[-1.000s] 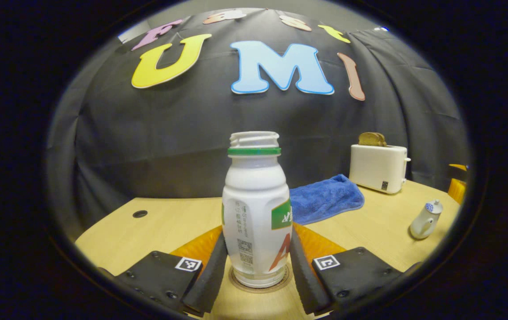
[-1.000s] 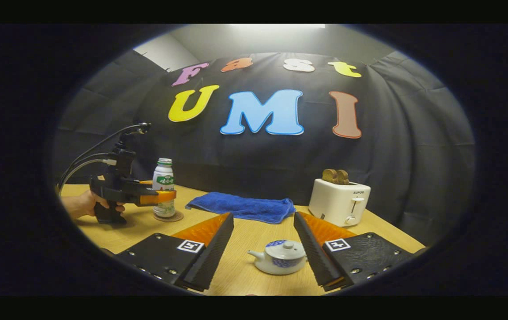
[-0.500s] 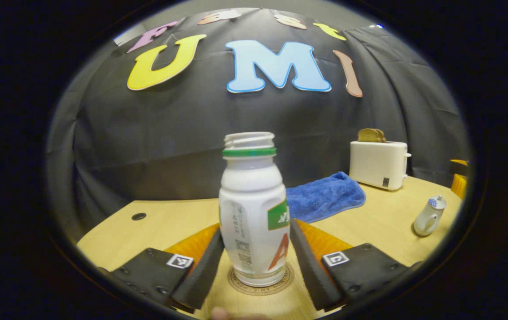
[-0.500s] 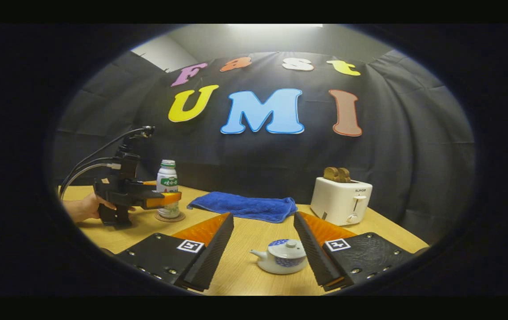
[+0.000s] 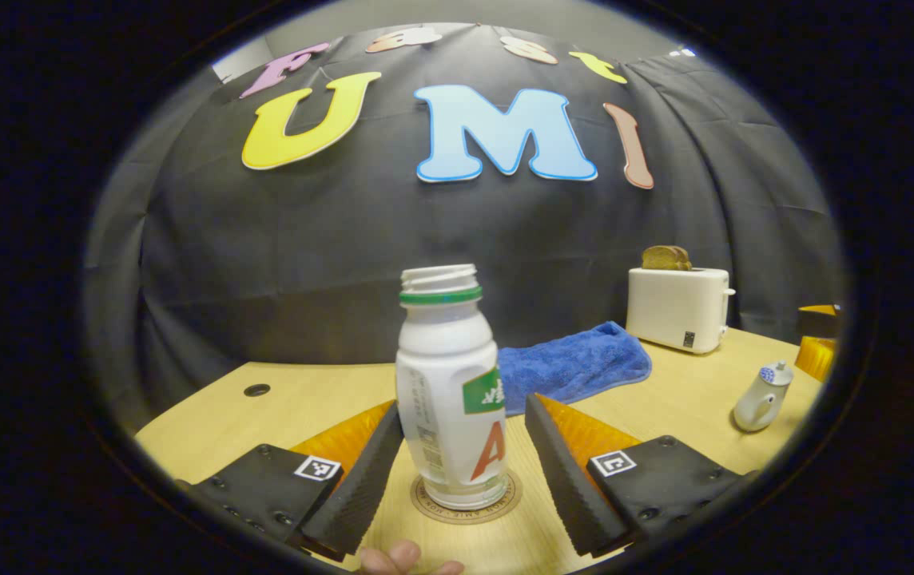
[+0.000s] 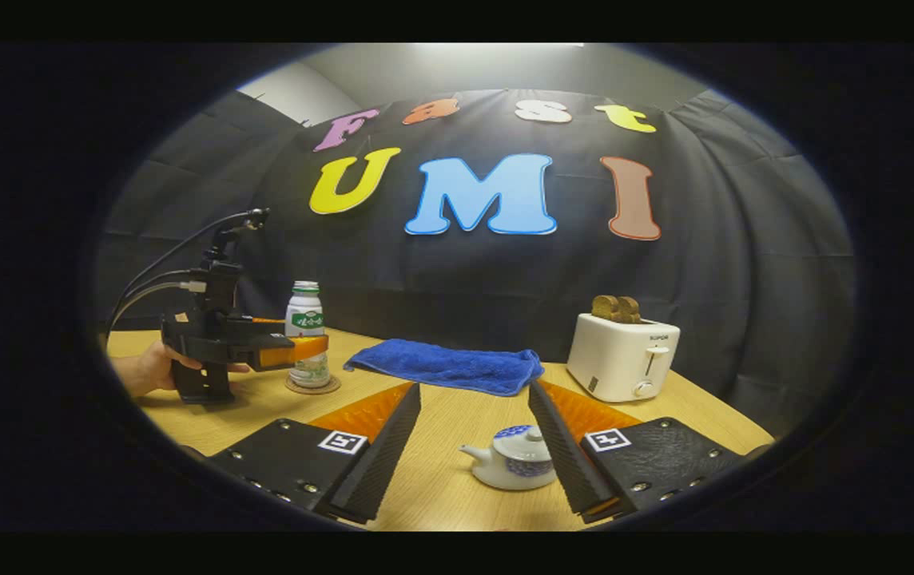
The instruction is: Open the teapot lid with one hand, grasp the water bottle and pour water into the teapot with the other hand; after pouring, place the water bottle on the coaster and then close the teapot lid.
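Bottle stood upright on its coaster, neck open, right between the spread fingers of the left gripper. The jaws were wide; the left finger looked to sit close against the bottle's side, the right finger clearly apart from it, so nothing was clamped. Across the table, the teapot sat low with its lid on, spout pointing left, just ahead of the right gripper and nearer its right finger. Those jaws gaped wide too, holding nothing. So each tool had its target dead ahead: the bottle's long axis vertical for a side squeeze, I judged, and the lid knob waiting under the right hand's reach.
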{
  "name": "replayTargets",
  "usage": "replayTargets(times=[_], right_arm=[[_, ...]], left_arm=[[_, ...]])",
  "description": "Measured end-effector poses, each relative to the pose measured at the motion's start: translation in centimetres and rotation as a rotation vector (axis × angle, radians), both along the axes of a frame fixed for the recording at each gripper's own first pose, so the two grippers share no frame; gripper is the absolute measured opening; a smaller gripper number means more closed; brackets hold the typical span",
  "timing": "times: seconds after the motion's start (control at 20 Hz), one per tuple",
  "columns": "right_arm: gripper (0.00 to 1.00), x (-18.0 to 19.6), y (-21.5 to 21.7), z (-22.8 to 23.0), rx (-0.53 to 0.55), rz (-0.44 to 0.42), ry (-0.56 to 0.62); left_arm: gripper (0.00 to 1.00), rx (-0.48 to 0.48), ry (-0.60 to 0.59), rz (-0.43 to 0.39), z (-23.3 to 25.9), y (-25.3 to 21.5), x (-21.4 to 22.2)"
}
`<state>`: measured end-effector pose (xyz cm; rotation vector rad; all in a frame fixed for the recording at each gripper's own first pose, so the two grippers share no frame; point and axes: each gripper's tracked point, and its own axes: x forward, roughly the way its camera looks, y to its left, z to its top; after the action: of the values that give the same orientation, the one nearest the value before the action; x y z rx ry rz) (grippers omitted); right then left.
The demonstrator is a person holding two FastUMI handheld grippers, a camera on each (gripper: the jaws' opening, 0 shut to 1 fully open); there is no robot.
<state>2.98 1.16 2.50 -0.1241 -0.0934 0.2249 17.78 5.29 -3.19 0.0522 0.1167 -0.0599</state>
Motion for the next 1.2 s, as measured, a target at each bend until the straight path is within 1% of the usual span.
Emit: replayTargets(times=[0.15, 0.25, 0.3, 0.45, 0.55, 0.65, 0.7, 0.8, 0.9, 1.05, 1.1, 1.15, 1.2], right_arm=[[0.84, -0.1, 0.8, -0.3, -0.010, 0.007, -0.003], [0.84, -0.4, 0.8, -0.2, -0.020, -0.023, -0.008], [0.84, -0.7, 0.7, -0.1, -0.019, -0.054, -0.001], [0.84, -3.0, 0.9, -0.6, 0.047, -0.139, 0.025], [0.84, -5.0, 2.0, -1.7, 0.079, -0.167, 0.053], [0.84, -6.9, 3.2, -2.3, 0.067, -0.182, 0.051], [0.84, -7.7, 3.6, -2.3, 0.057, -0.190, 0.047], [0.84, -9.2, 4.8, -2.8, 0.069, -0.185, 0.050], [0.84, -10.4, 5.4, -3.1, 0.086, -0.191, 0.039], [0.84, -11.2, 5.9, -4.2, 0.091, -0.211, 0.028], [0.84, -11.0, 6.2, -4.9, 0.085, -0.209, 0.038], [0.83, -10.8, 6.6, -5.0, 0.101, -0.198, 0.034], [0.84, -11.1, 6.6, -4.6, 0.116, -0.200, 0.033]], left_arm=[[1.00, -0.005, -0.006, 0.000, 0.6, 0.2, -2.1], [1.00, -0.020, -0.010, 0.006, 1.1, 0.2, -4.6], [1.00, -0.029, -0.027, 0.006, 1.8, 0.2, -6.2], [0.99, -0.019, -0.072, 0.021, 3.5, -0.6, -11.6], [0.98, 0.008, -0.090, 0.039, 3.9, -1.4, -15.1], [0.99, 0.014, -0.094, 0.025, 3.9, -2.8, -18.0], [1.00, 0.006, -0.102, 0.031, 3.9, -3.0, -19.0], [0.99, -0.015, -0.098, 0.031, 3.3, -3.7, -20.6], [0.98, -0.012, -0.099, 0.068, 2.6, -3.2, -21.5], [1.00, -0.049, -0.080, 0.098, 0.9, -3.3, -22.5], [1.00, -0.065, -0.075, 0.098, 0.2, -3.6, -22.6], [1.00, -0.071, -0.056, 0.111, -0.3, -3.7, -22.9], [1.00, -0.067, -0.103, 0.130, 0.5, -3.4, -22.9]])
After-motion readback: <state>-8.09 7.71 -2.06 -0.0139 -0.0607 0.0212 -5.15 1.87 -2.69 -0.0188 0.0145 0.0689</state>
